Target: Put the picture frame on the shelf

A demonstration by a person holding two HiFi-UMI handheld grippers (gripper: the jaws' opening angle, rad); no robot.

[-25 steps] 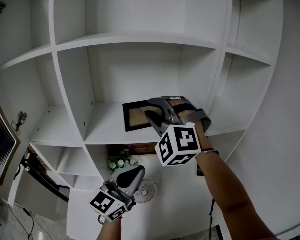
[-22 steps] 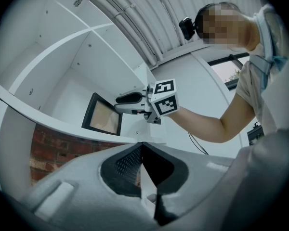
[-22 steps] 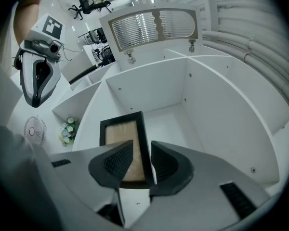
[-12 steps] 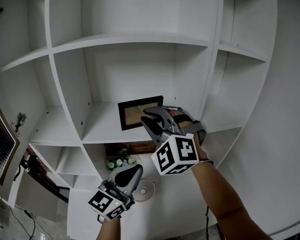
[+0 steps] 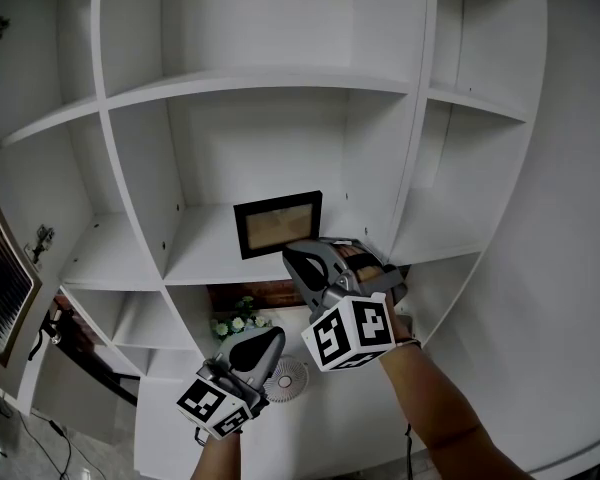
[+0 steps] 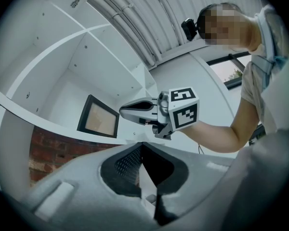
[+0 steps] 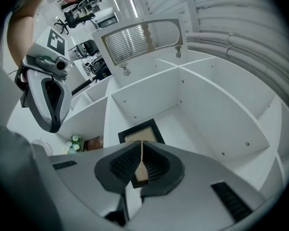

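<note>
In the head view, the picture frame (image 5: 277, 224) is standing on its lower edge on the white shelf (image 5: 195, 260), its face turned outward. I judge this to be its finished place. The right gripper (image 5: 292, 256) is hovering just below and in front of the frame's lower right corner, apart from it. Its jaws have just been closing and are now resting together with nothing between them, so the frame is probably standing on its own. The left gripper (image 5: 275, 338) is hanging well below the frame, jaws together and empty, seemingly just kept out of the way.

In the left gripper view, this gripper (image 6: 142, 146) is showing pads pressed together. The frame (image 6: 98, 117) is sitting above and to the left, with the right gripper (image 6: 121, 110) just beside its right edge, not touching.

In the right gripper view, this gripper (image 7: 141, 143) is pointing straight at the frame (image 7: 135, 134), which is showing just beyond the meeting tips. The left gripper (image 7: 50, 125) is hanging far to the frame's left.
</note>
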